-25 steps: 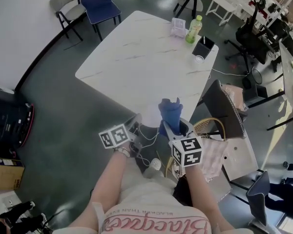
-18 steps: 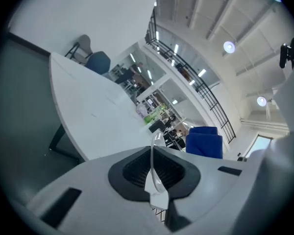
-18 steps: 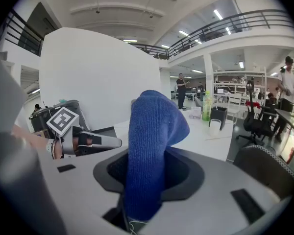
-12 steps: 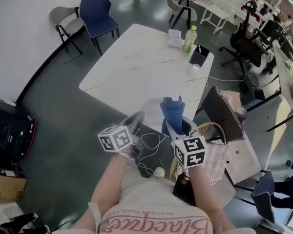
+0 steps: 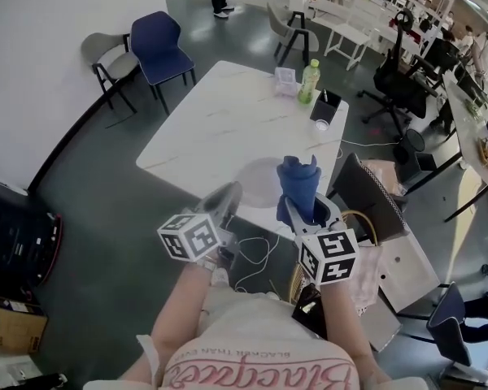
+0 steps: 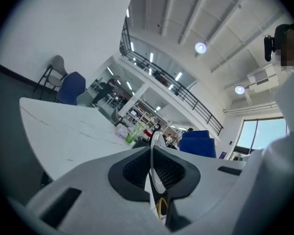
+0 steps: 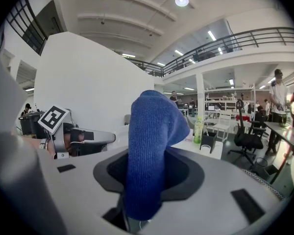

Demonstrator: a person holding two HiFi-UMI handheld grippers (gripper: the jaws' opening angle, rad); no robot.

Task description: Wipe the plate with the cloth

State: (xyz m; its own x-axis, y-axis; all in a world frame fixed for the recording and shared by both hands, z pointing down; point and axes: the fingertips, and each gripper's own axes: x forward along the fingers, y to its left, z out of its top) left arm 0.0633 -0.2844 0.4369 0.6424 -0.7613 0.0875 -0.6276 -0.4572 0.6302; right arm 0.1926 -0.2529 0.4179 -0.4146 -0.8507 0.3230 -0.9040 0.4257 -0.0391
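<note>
both grippers show higher in the head view than a second ago, and more of the table [image 5: 228, 112] lies open beyond them. the left gripper [image 5: 228, 195] has rolled a little, and its marker cube now faces the camera more squarely. the plate [image 5: 260, 177] and cloth [image 5: 299, 184] were short of the table's near edge before and now overlap it in the picture.

head view: the left gripper pinches the plate by its near rim. the pale, see-through disc reaches away from the jaws with its face turned up toward the camera. the right gripper [image 5: 307, 211] clamps the blue cloth, which stands up out of the jaws as a bunched column. the cloth is just beside the plate's right rim, and i cannot tell whether they touch. to wipe, i judge the cloth must travel left across the plate's face, so the right hand does the moving while the left holds steady.

left gripper view: the left gripper [image 6: 155, 173] is pressed onto the plate [image 6: 152, 148], seen edge-on as a thin clear line running away between the pads.

right gripper view: the right gripper [image 7: 149, 173] is closed on the cloth [image 7: 152, 126], which rises long-axis upright and droops at its top. the left gripper [image 7: 85, 138] sits to the left, near.
</note>
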